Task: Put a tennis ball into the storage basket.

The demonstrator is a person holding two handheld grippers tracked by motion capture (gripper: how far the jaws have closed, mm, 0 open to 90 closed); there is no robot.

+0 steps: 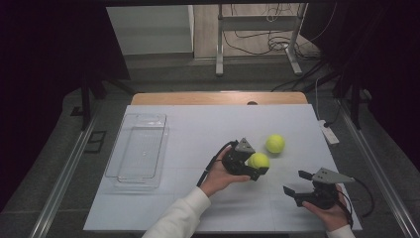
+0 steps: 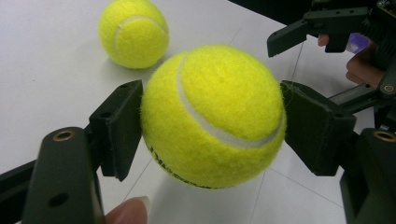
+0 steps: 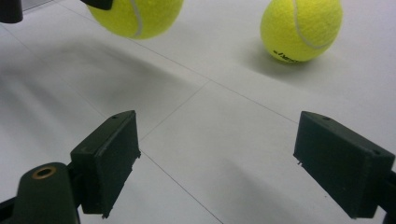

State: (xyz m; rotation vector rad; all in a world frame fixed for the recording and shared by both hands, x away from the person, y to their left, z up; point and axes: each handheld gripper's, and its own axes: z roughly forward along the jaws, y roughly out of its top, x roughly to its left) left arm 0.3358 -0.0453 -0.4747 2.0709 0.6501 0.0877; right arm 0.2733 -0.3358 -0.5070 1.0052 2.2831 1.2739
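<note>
- In the high view, the left gripper (image 1: 253, 167) is near the middle of the frame, over the white counter (image 1: 198, 129).
- Its jaws are shut tight on a yellow tennis ball (image 1: 258, 160), one on each side.
- The left gripper view shows this up close: the held ball (image 2: 212, 116) sits in the middle of the frame, with a black pad pressed on its left and another on its right. A white curvy seam runs across it, and there are small dark letters low on the ball that the high view is too far off to show.
- A fingertip (image 2: 128, 212) peeks in at the bottom edge of that view.
- A second tennis ball (image 1: 275, 144) lies on the counter, just up and right of the held one in the high view. It is in the upper left of the left gripper view (image 2: 133, 32) and the upper right of the right gripper view (image 3: 301, 29).
- The right gripper (image 1: 298, 181) is at the lower right of the high view, held in a hand (image 1: 329, 213).
- Its jaws are wide open, with nothing between them. The right gripper view shows bare counter between the two black pads.
- The held ball is at the top left edge of the right gripper view (image 3: 135, 16), up off the counter with its shadow below.
- The high view alone shows a clear plastic tray (image 1: 138, 148) at the left of the counter, well apart from both balls.
- A white sleeve (image 1: 181, 215) comes in at the bottom of the high view.
</note>
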